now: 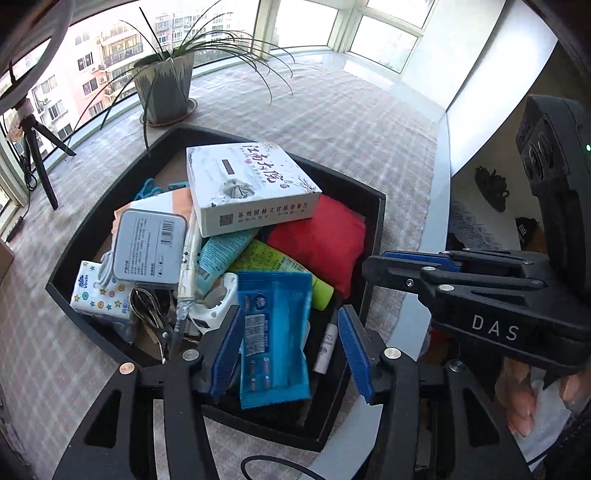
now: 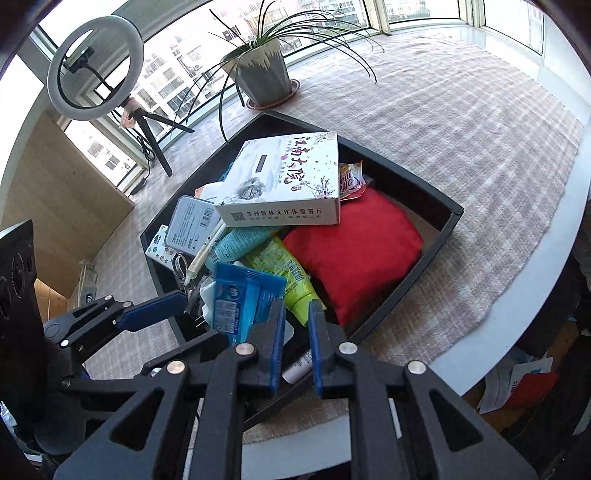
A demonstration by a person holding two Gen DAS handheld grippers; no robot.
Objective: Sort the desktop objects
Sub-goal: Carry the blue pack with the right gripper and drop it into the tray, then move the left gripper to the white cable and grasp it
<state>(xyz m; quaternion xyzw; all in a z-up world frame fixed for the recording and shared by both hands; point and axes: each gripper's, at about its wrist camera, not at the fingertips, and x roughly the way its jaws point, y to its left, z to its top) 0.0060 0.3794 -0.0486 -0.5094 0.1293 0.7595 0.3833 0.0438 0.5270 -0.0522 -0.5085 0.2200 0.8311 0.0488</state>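
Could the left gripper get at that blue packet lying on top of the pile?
Probably yes. The blue packet lies on top of the clutter in the black tray, nothing over it, and the left gripper hangs above it with open jaws either side. The right gripper is off to one side.

Bright daylight floods in through the windows (image 1: 306, 22), overexposing the panes. Both fisheye views stay sharp centrally, bending and darkening toward the corners.

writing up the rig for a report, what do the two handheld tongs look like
Both are black plastic linkage frames with silver rivets and ribbed blue pads. The left tongs and right tongs match. The right one's body carries white "DAS" lettering, a black camera housing and a small green light. A black cable loops beneath the left one.
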